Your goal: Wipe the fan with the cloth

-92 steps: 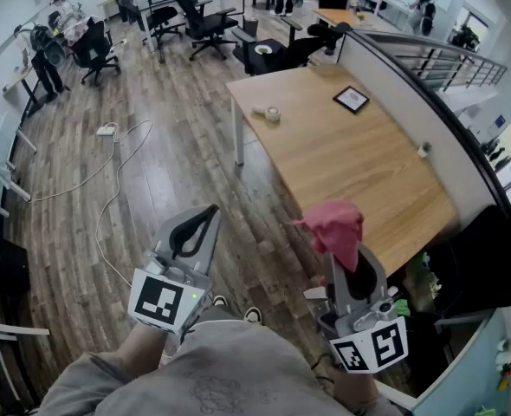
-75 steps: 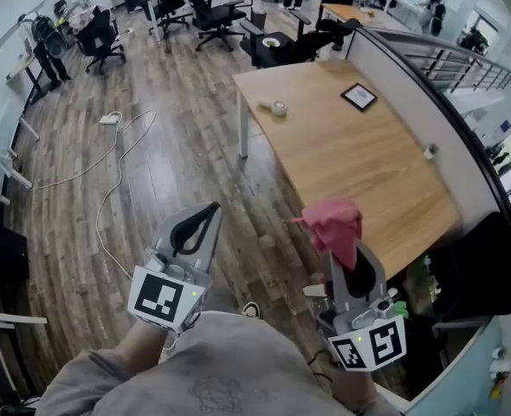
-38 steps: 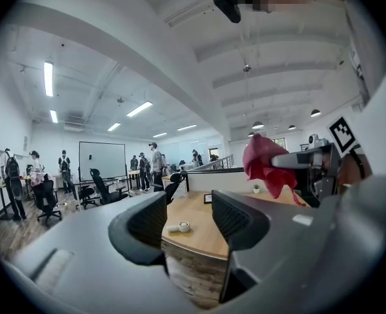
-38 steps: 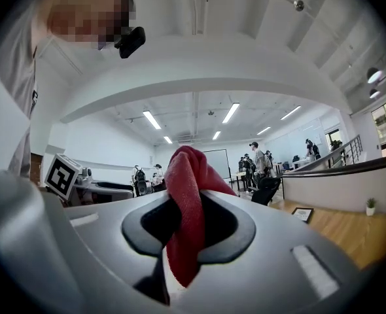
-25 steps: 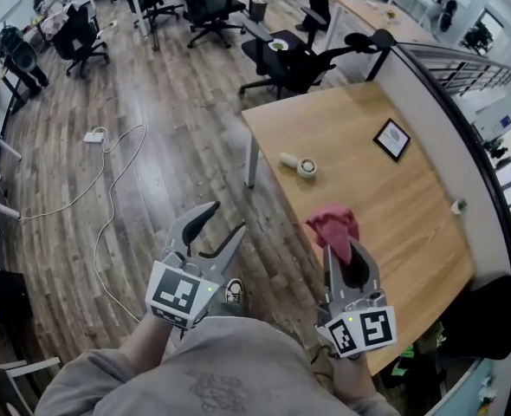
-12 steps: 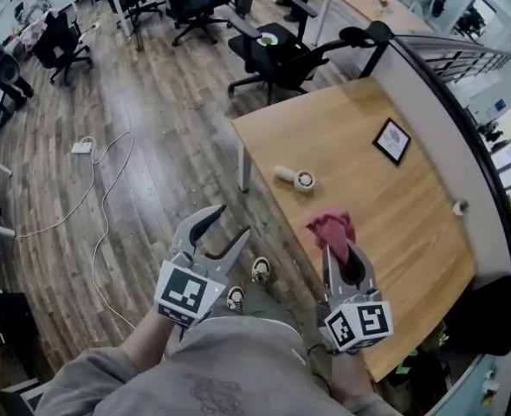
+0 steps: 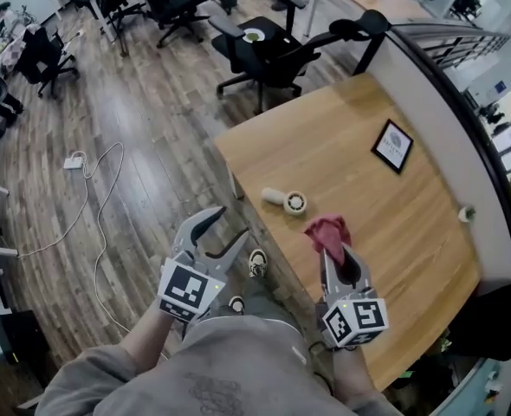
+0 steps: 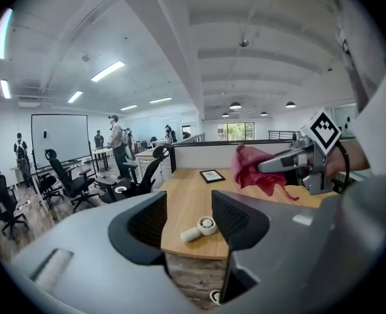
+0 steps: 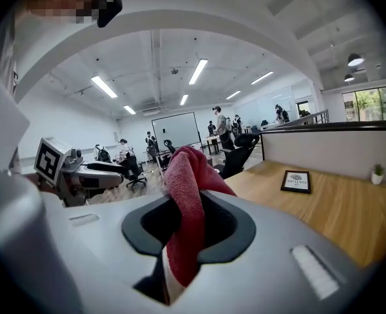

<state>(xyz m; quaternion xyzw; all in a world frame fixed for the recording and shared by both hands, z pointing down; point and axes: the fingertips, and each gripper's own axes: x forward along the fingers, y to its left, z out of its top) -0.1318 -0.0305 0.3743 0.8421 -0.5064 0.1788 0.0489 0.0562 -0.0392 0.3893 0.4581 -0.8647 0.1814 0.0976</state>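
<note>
A small white handheld fan (image 7: 286,200) lies on its side near the front left corner of the wooden table (image 7: 351,159). In the left gripper view the fan (image 8: 199,228) shows between the jaws, some way ahead. My left gripper (image 7: 228,224) hangs open and empty over the floor, short of the table's edge. My right gripper (image 7: 332,251) is shut on a red cloth (image 7: 326,230), held over the table just right of the fan. The cloth (image 9: 183,201) sticks up from the closed jaws and droops between them.
A framed picture (image 7: 392,146) and a tiny potted plant (image 7: 468,213) stand farther back on the table by the partition. Black office chairs (image 7: 273,46) stand beyond the table's far corner. A white cable (image 7: 91,189) runs over the wooden floor at left.
The table and fan have come closer and lower in the head view. Both grippers have advanced toward the table; the red cloth stays in the right one.
</note>
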